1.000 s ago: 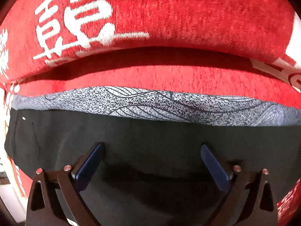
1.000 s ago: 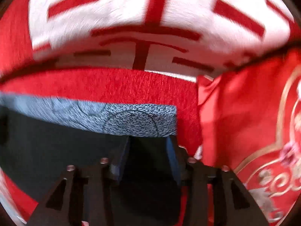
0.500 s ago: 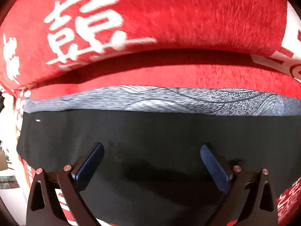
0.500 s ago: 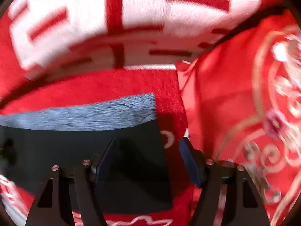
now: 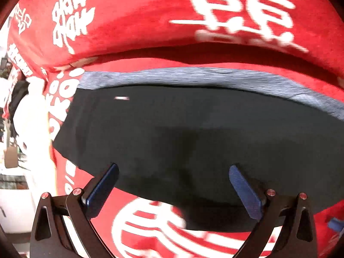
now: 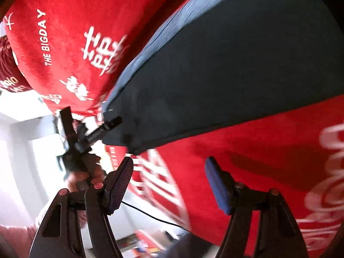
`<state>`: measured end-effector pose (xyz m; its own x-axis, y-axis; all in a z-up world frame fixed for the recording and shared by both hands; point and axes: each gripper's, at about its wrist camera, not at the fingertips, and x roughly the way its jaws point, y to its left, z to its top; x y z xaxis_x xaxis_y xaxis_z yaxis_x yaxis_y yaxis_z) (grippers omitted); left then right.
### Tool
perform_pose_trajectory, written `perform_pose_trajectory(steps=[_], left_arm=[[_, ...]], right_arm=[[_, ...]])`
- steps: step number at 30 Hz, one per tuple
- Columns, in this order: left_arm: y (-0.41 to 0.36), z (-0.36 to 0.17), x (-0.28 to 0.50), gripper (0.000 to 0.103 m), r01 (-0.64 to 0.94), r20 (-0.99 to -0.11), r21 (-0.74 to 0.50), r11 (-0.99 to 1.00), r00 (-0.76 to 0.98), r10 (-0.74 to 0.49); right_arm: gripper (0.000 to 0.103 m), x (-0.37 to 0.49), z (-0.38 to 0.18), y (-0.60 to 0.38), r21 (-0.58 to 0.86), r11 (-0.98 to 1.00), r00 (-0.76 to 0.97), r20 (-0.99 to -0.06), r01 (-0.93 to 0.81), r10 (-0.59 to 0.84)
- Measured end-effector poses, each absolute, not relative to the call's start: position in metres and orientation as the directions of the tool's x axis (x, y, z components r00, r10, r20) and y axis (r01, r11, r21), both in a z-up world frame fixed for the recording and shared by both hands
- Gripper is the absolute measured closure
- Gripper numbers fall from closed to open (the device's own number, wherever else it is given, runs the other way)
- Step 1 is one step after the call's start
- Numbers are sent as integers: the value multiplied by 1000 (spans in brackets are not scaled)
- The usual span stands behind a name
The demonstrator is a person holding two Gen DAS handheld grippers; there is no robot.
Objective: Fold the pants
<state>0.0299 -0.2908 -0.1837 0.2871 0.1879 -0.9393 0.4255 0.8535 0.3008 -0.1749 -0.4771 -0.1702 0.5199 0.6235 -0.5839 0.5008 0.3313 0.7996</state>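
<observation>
The black pants (image 5: 193, 133) lie folded flat on a red cover, with a grey patterned waistband (image 5: 193, 75) along their far edge. My left gripper (image 5: 174, 182) hovers open over the pants' near edge, nothing between its blue pads (image 5: 107, 185). In the right wrist view the picture is rolled. There the pants (image 6: 225, 75) fill the upper right. My right gripper (image 6: 168, 167) stands open over the red cover just off the pants' corner, holding nothing. At that corner a hand holds the left gripper (image 6: 89, 119), which is open.
The red cover (image 5: 139, 21) with white characters rises into a padded back behind the pants. To the left the cover's edge drops to a bright white room (image 6: 25, 150). A thin black cable (image 6: 150, 215) runs below the right gripper. A hand (image 6: 86, 176) grips the left tool.
The right gripper widened off the pants' end, then swung away and rolled, and it now looks along the pants. The left gripper drew back, and the pants' near edge and left end show.
</observation>
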Motion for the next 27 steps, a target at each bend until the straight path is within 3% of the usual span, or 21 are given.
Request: perform_pose_trajectory(steps=[10,18,23,27], left_arm=[[-229,-243,62,0,441,-951,284,851,244,190],[-229,-239,56,0,486,-958,241,840,257,127],[-234,-222,54,0,509,-976,115,853,219,1],[-248,-242,46,0,545,-973,172,821,224,55]], right_arm=[[30,-133,-201,-411,843,258,580,-517,472,630],[34,-126,-198,-404,828,219,614,-537,517,579],[34,-134,-182,-395,825,277,610,-554,493,566],[35,-122,-200,-398,809,247,611,-571,534,548]])
